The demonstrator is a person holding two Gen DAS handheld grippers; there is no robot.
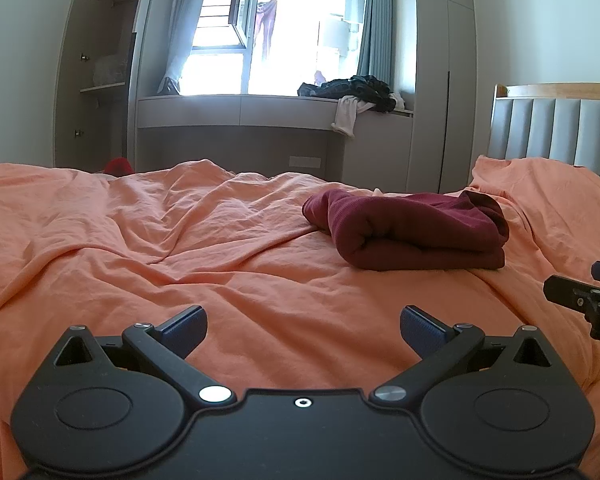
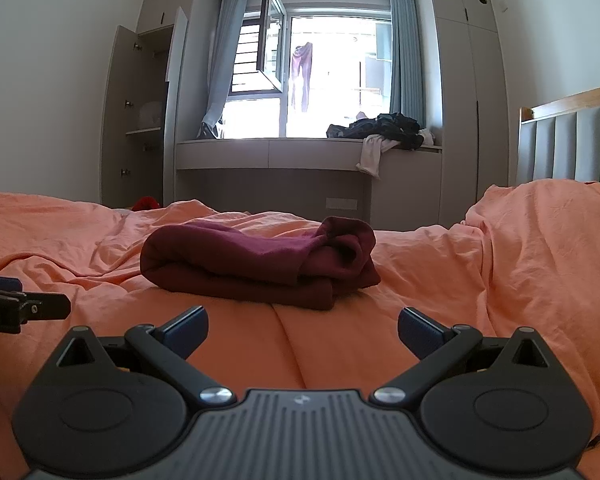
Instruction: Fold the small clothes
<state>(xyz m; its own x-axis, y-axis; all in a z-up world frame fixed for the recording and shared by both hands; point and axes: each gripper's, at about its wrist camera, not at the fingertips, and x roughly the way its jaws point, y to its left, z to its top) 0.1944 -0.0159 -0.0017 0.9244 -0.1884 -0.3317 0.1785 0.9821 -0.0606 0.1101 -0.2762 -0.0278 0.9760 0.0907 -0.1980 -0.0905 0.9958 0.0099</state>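
A dark red garment (image 1: pixel 412 232) lies folded in a thick bundle on the orange bed cover (image 1: pixel 180 240). In the right wrist view the same garment (image 2: pixel 256 264) sits just ahead of my right gripper (image 2: pixel 303 330), a little left of centre. Both grippers hover low over the cover, short of the bundle and not touching it. My left gripper (image 1: pixel 303 330) is open with nothing between its fingers, and the garment lies ahead to its right. My right gripper is open and empty too. Each gripper's tip shows at the edge of the other's view.
A padded grey headboard (image 1: pixel 560 132) with a wooden rail stands at the right. Beyond the bed, a window ledge (image 2: pixel 300 152) carries a pile of dark and white clothes (image 2: pixel 384 130). An open cupboard (image 2: pixel 140 120) stands at the left. Something red (image 2: pixel 145 203) lies past the bed's far edge.
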